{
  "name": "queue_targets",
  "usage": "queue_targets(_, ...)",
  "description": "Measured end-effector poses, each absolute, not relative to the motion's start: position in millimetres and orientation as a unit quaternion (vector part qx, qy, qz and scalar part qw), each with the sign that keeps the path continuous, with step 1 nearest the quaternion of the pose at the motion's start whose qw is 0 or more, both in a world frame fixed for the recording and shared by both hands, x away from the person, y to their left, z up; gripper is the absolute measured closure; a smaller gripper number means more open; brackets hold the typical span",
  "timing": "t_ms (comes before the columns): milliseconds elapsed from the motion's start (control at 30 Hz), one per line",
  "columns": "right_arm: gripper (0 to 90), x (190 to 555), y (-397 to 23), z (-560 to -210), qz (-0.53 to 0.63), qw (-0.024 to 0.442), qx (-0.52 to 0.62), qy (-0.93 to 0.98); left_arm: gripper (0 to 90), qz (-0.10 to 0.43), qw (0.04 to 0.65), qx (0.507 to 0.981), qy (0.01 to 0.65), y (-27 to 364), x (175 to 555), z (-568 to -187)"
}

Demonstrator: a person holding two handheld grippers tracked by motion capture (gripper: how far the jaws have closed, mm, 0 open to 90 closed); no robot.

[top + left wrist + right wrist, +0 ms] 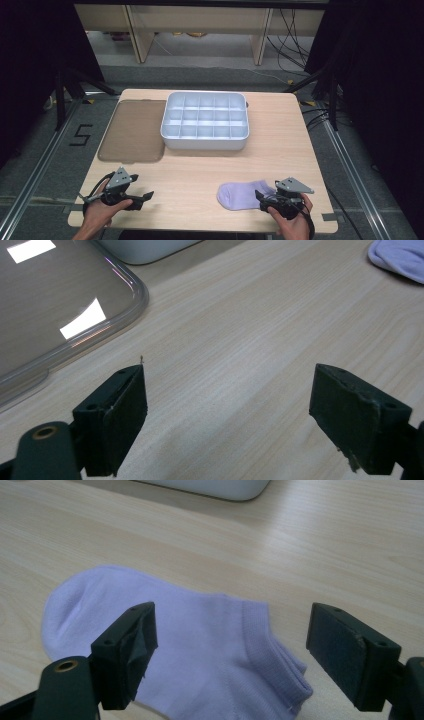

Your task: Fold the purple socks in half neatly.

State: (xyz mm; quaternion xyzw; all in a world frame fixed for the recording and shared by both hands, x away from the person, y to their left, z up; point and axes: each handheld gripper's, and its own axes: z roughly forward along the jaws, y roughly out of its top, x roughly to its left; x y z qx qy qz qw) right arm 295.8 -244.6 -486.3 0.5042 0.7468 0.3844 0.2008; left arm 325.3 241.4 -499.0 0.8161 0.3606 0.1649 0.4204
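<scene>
Nearest the camera, the right gripper [230, 655] was held wide open over the lilac sock [200, 645] lying flat at the table's [200, 180] near right, the left gripper [227, 420] likewise open and empty, so nothing was judged done yet, the compartment tray [205, 137] unfilled.

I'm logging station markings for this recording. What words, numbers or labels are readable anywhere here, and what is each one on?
"5": black tape strips on the grey floor, left of the table.
No readable text on the divided white tray, the clear lid, the purple sock, or the left gripper and right gripper.
</scene>
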Motion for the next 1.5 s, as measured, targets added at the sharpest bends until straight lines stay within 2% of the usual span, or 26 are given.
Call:
queue_targets(167,23.2,297.6,-246.2,-487.0,0.383,0.202,0.49,0.757,14.7,0.16,0.421,0.815,0.363,240.5,325.6,-501.4)
queue_targets(200,25.6,298.0,-246.6,-487.1,0.378,0.215,0.484,0.759,14.7,0.165,0.417,0.816,0.365,240.2,325.3,-501.0)
queue_targets(233,27.4,297.4,-245.9,-486.3,0.385,0.201,0.484,0.76,14.7,0.163,0.422,0.814,0.364,240.0,325.6,-501.0)
queue_targets(467,35.3,296.8,-244.4,-484.8,0.387,0.204,0.479,0.761,14.7,0.173,0.412,0.821,0.355,242.9,326.3,-500.2)
queue_targets(567,38.2,296.8,-244.3,-484.4,0.383,0.211,0.47,0.767,14.7,0.161,0.418,0.816,0.364,239.8,324.2,-501.2)
queue_targets(667,39.9,295.5,-242.3,-484.2,0.381,0.2,0.478,0.765,14.7,0.165,0.412,0.821,0.359,239.1,323.6,-500.1)
queue_targets(867,48.5,296.3,-240.5,-483.8,0.387,0.204,0.461,0.772,14.7,0.166,0.414,0.823,0.351,237.1,323.3,-500.9)
queue_targets(1000,67.3,295.3,-233.1,-483.8,0.383,0.189,0.447,0.786,14.8,0.16,0.411,0.827,0.35,235.7,322.9,-500.4)
queue_targets(1067,74.9,294.0,-228.6,-482.5,0.379,0.193,0.438,0.792,14.9,0.16,0.42,0.823,0.348,233.5,322.6,-501.1)
queue_targets(1100,74.9,294.0,-228.6,-482.5,0.379,0.193,0.438,0.792,14.9,0.16,0.42,0.823,0.348,233.5,322.6,-501.1)
queue_targets(1133,80.9,295.1,-225.1,-483.3,0.378,0.197,0.425,0.799,15.0,0.16,0.413,0.828,0.344,233.9,322.6,-500.4)
queue_targets(1300,87.2,298.8,-216.1,-486.4,0.365,0.187,0.408,0.816,15.0,0.156,0.41,0.829,0.346,232.9,322.2,-500.3)
queue_targets(1467,89.5,302.3,-208.1,-488.7,0.354,0.196,0.39,0.827,15.1,0.149,0.406,0.832,0.347,232.4,322.0,-500.3)
queue_targets(1500,89.8,301.6,-206.1,-488.5,0.345,0.185,0.395,0.831,15.2,0.148,0.408,0.833,0.343,232.4,322.5,-500.7)
